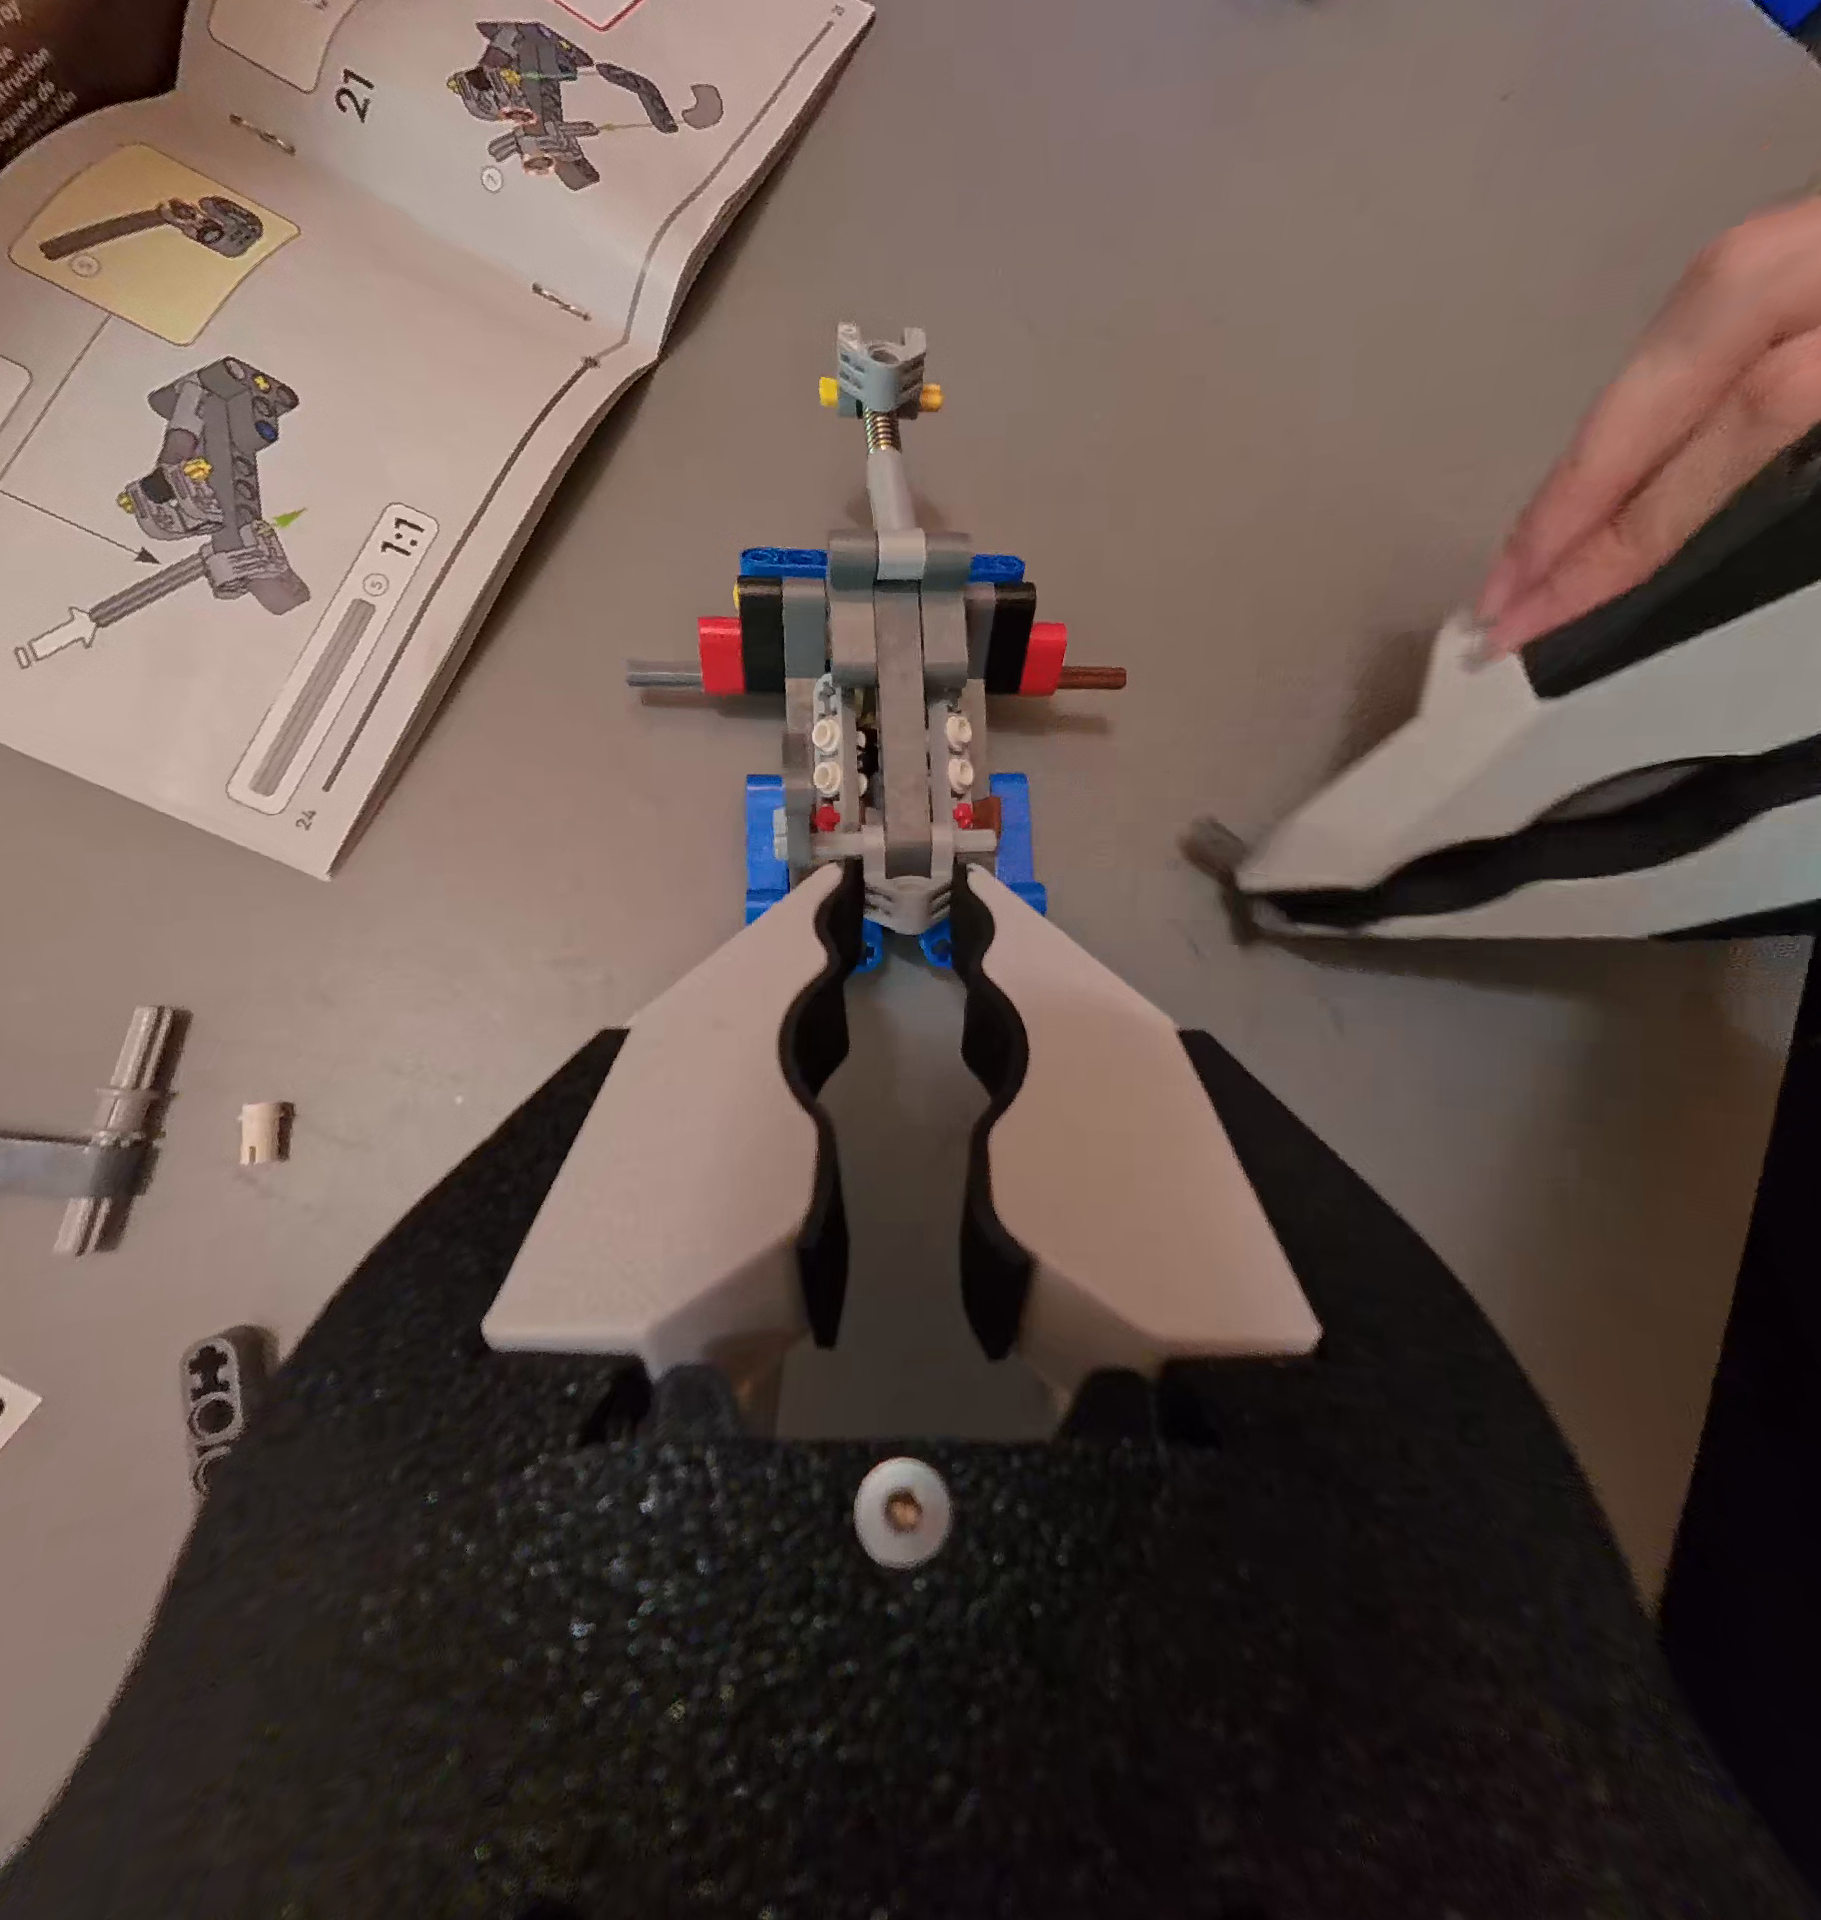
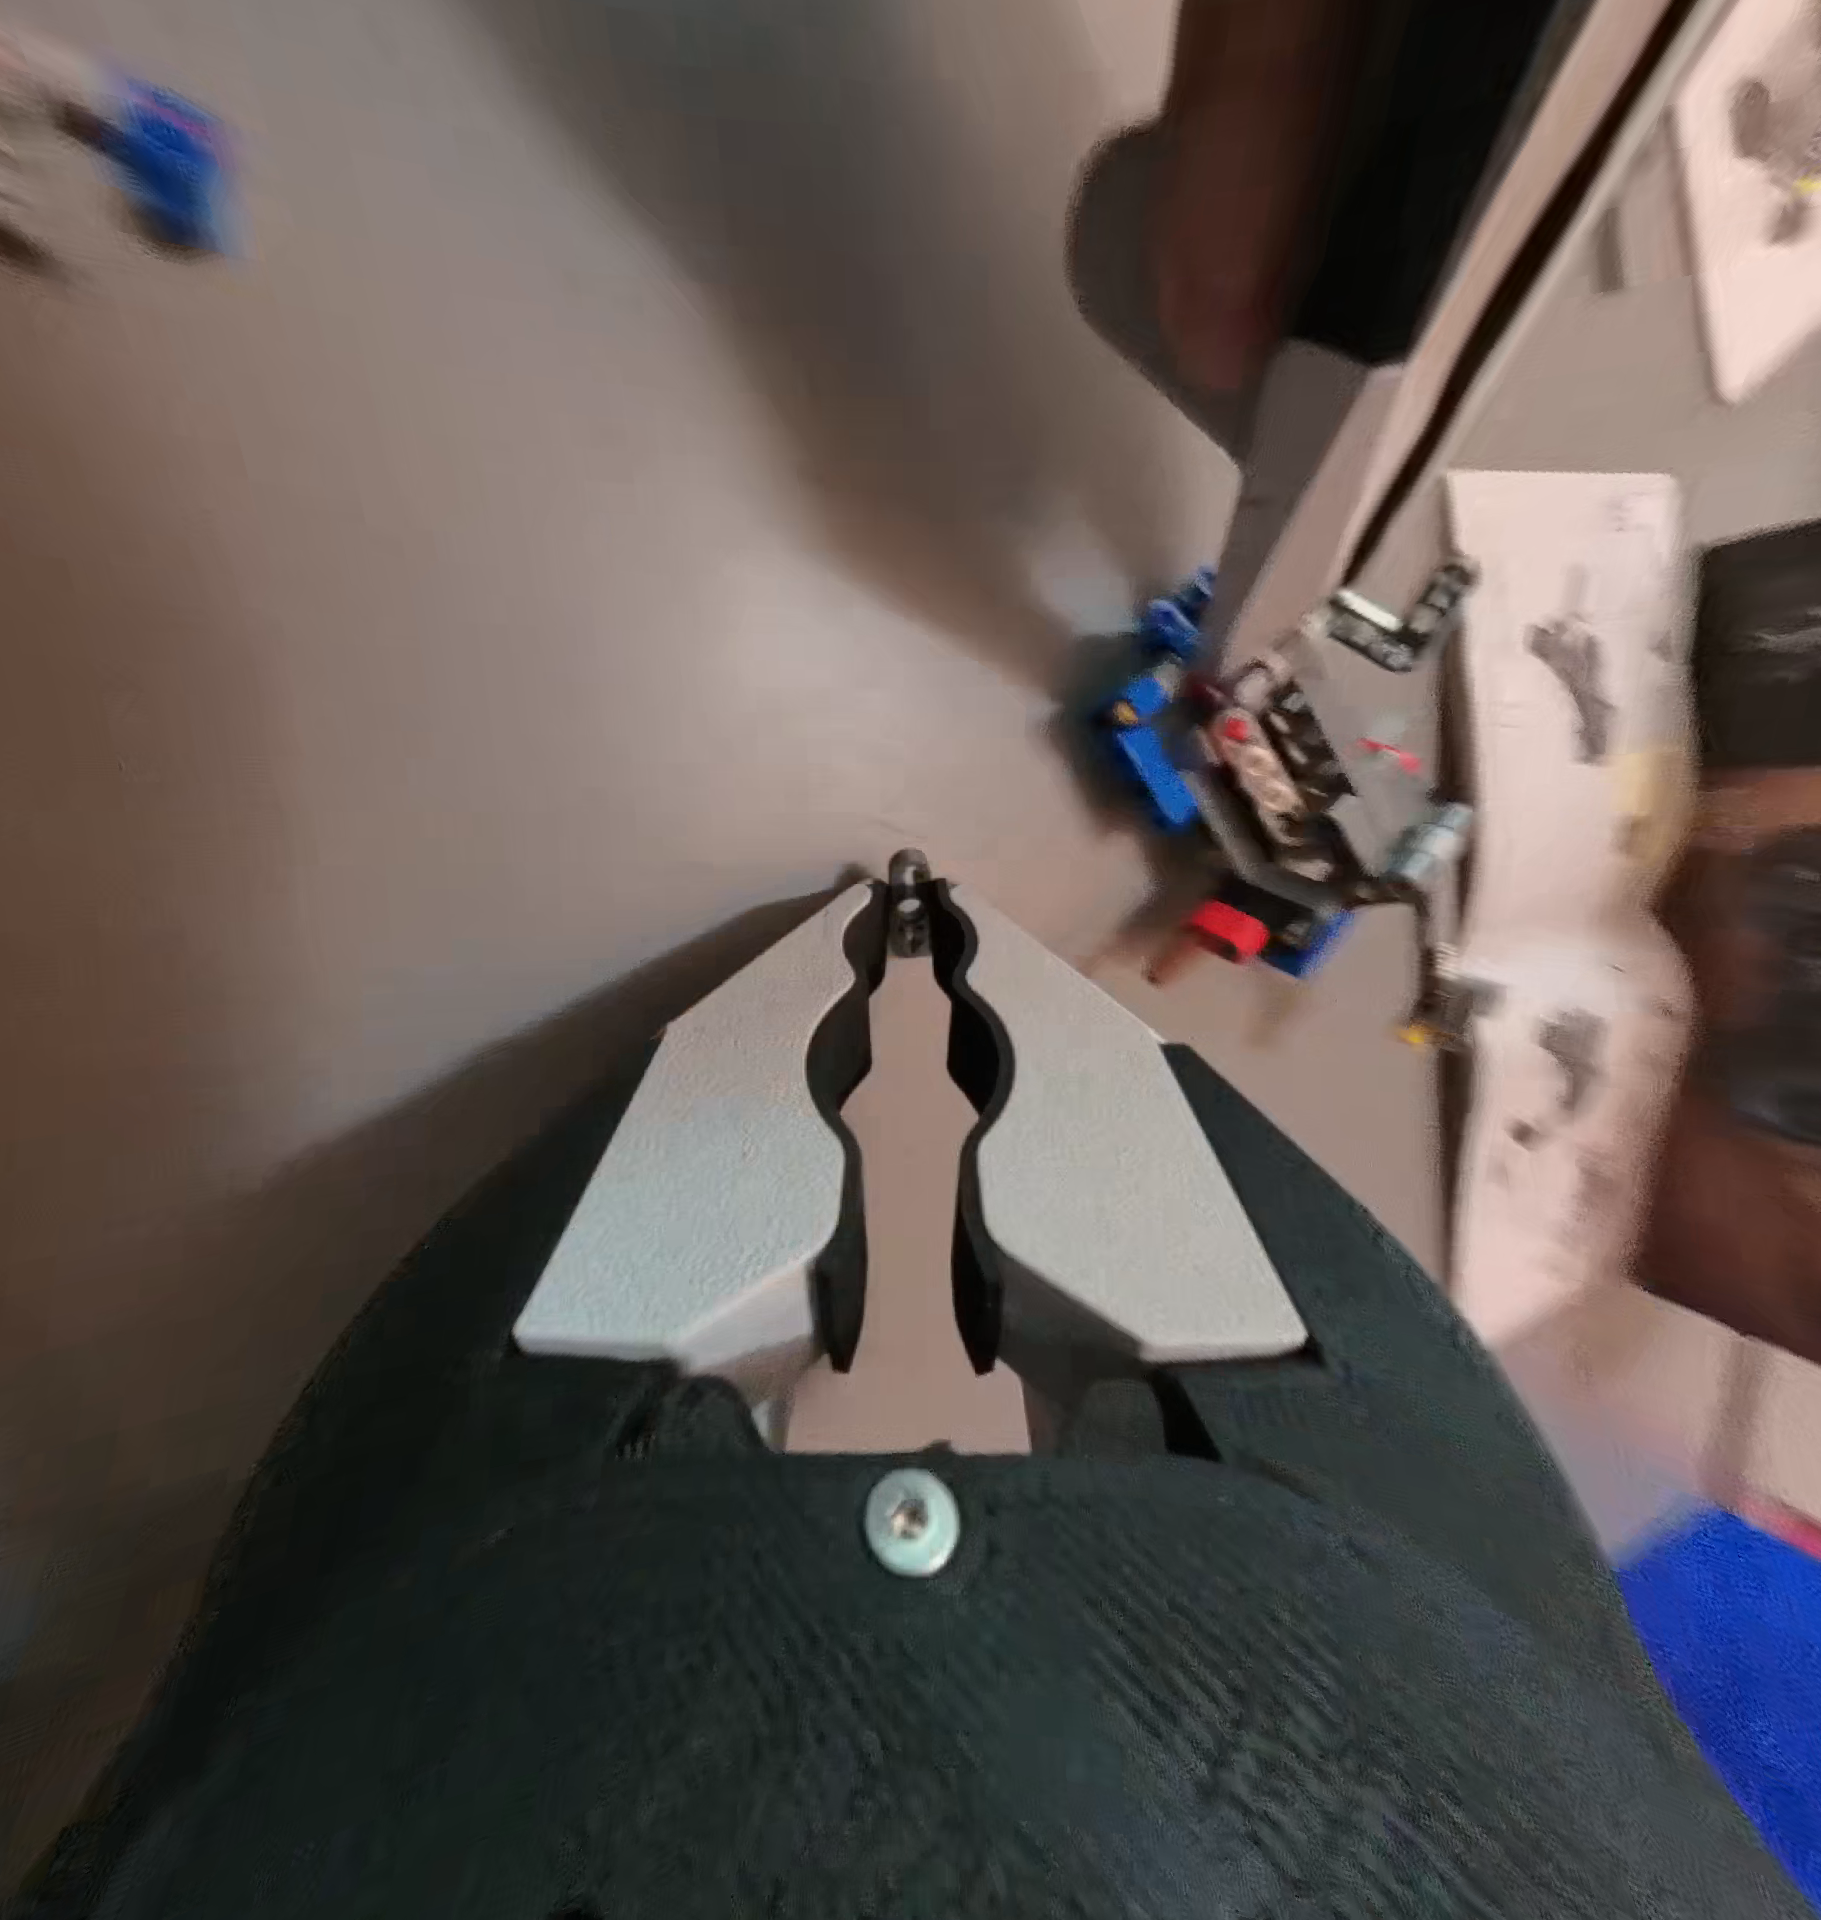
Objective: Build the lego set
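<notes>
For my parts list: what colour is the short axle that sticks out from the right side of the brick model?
Brown axle, best seen in the left wrist view.

The table [image 1: 1301, 312] is showing a matt grey, smooth top. The brick model [image 1: 890, 717] is looking like glossy hard plastic in blue, red, black and grey, with a coiled metal spring [image 1: 882, 428] near its far end. The instruction booklet [image 1: 293, 416] is lying as smooth, faintly sheened paper, stapled at the fold. The left gripper [image 1: 906, 899] is showing matt grey plastic fingers [image 1: 698, 1143] lined with black rubbery pads, on a rough, speckled black body holding a shiny metal screw [image 1: 901, 1512]. The right gripper [image 2: 911, 920] is pinching a small dark plastic connector [image 2: 907, 904].
</notes>
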Demonstrator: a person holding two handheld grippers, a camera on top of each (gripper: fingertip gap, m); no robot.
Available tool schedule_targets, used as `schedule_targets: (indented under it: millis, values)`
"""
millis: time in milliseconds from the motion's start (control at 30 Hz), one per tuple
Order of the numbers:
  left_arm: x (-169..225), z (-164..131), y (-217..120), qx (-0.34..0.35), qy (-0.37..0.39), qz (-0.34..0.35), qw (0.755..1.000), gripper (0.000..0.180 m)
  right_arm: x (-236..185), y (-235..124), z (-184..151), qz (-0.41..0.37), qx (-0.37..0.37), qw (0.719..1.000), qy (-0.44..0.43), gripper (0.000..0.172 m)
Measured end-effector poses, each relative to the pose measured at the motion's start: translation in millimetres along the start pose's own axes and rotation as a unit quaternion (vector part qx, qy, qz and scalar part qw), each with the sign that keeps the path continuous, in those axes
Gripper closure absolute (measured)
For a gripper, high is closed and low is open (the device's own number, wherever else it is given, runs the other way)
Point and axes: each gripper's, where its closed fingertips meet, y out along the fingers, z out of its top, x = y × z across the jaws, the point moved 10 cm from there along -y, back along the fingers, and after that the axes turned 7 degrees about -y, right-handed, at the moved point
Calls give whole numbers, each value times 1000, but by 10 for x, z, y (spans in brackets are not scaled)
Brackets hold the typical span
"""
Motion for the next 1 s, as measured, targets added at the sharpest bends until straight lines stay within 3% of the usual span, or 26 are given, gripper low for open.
schedule_targets:
  millis: [133, 700, 833, 900, 1000]
  values:
    - [6, -1, -1, -3, 6, 1, 1000, 168, -64, -35, -25, 105, 92, 990, 33, 167]
    - [10, -10, 12, -5, 13, 0, 1000, 168, -60, 80, 1, 142, 117, 983, 16, 167]
    - [2, -11, 12, -3, 10, -3, 1000, 167, 77, 62, 16, -31, 95, 994, -41, 168]
    - [-2, -11, 12, -2, 8, -4, 1000, 168, 149, 79, 17, -120, 78, 988, -59, 167]
    - [-4, -9, 12, -2, 6, -5, 1000, 167, 215, 142, 37, -191, 95, 975, -63, 167]
